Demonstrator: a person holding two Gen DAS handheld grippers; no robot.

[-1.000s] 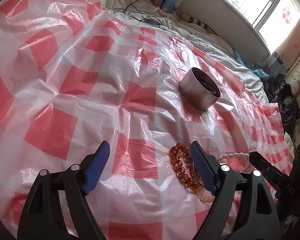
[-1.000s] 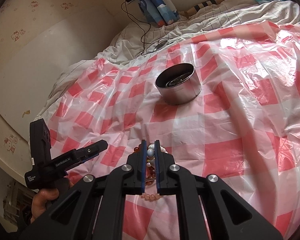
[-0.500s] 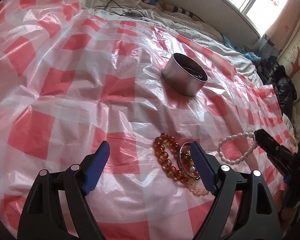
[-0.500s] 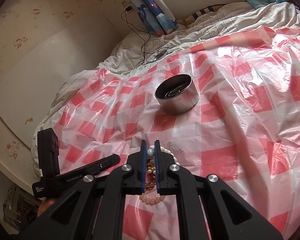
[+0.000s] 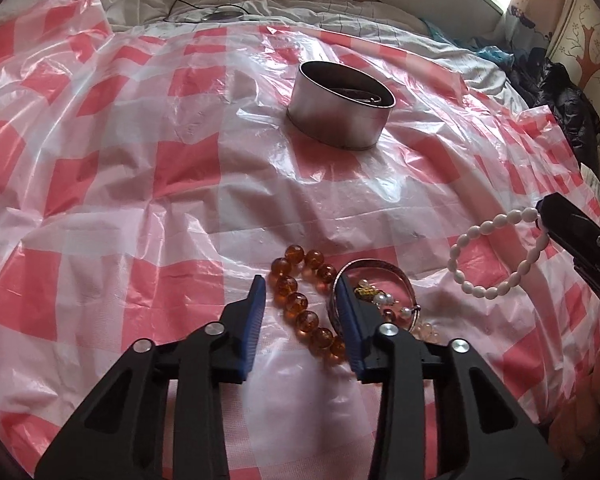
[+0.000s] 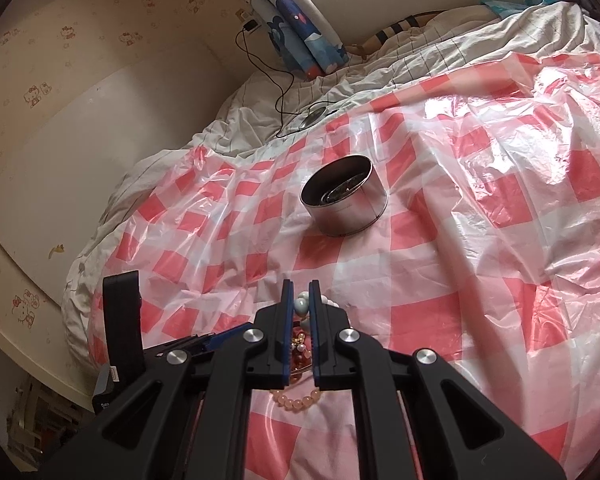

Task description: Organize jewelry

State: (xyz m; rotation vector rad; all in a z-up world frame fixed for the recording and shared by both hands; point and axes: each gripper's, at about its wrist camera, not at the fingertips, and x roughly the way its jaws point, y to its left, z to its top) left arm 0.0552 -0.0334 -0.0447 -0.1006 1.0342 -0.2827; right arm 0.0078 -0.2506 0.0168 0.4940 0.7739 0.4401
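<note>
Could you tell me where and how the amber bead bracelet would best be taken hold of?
Grip the amber bead bracelet across its near-left run of beads, coming from above: it lies flat on the checked plastic sheet, and that arc is clear of the silver bangle. The left hand-held gripper already straddles it, jaws closing.

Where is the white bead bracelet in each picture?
Left wrist view: the white bracelet is at the right, hanging from the right gripper.
Right wrist view: only a few of its beads show, low in the middle, pinched between the fingers.
Shared landmark: the metal tin on the checked sheet.
</note>
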